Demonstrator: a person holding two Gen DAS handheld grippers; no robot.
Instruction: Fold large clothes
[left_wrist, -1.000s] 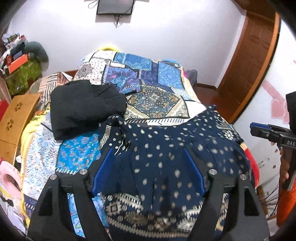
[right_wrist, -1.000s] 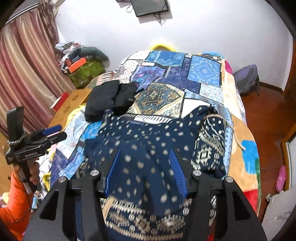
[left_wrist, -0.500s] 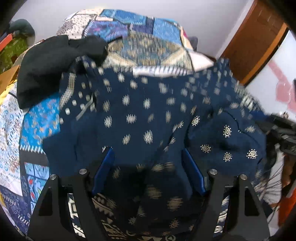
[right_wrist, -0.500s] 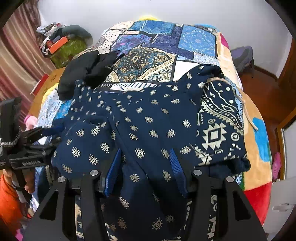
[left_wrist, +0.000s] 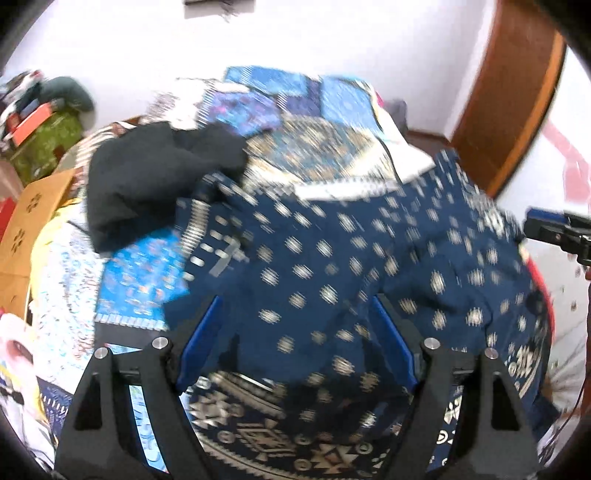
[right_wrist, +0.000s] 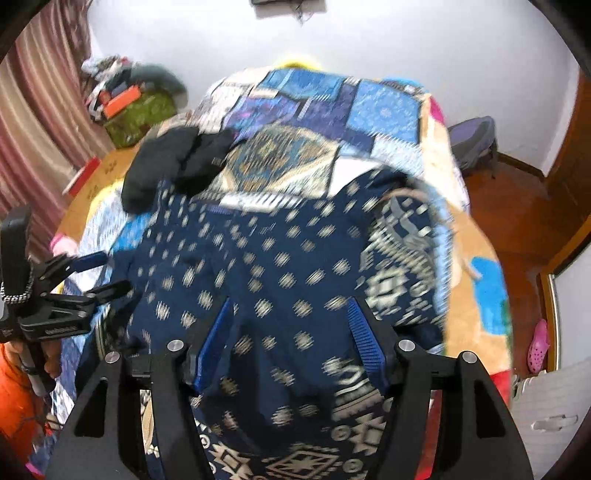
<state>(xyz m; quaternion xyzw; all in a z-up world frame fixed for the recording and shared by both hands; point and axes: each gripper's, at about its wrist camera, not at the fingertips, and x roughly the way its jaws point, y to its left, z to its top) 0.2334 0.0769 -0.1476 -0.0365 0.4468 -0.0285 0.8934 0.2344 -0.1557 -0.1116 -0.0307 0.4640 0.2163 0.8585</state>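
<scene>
Both views are smeared with motion blur, so the fine detail is soft. The navy patterned garment (left_wrist: 332, 266) lies spread across the near end of the patchwork bedspread (right_wrist: 325, 110), its pale geometric border hanging toward the cameras. That flat spread looks deliberate to me: a large piece needs laying out before any fold will sit straight.

The left gripper (left_wrist: 295, 332) hangs over the garment's near portion with its blue pads wide apart and, as far as I can tell, nothing pinched between them; cloth only shows through the gap. The right gripper (right_wrist: 291, 332) matches it, fingers splayed wide above the garment and holding nothing. Each tool shows in the other's view at the garment's side edge, one per side, which suits taking two corners at once.

A crumpled black garment (left_wrist: 147, 177) sits on the bedspread just beyond the navy garment's far-left corner, touching or slightly overlapping it; the blur leaves that unclear. Probably parked there out of the fold's way. A green box (right_wrist: 136, 114) with clutter on top stands well beyond the navy garment, off the bed by the wall.

I judge this an early stage: the garment is laid out, and a fresh grasp comes next.
</scene>
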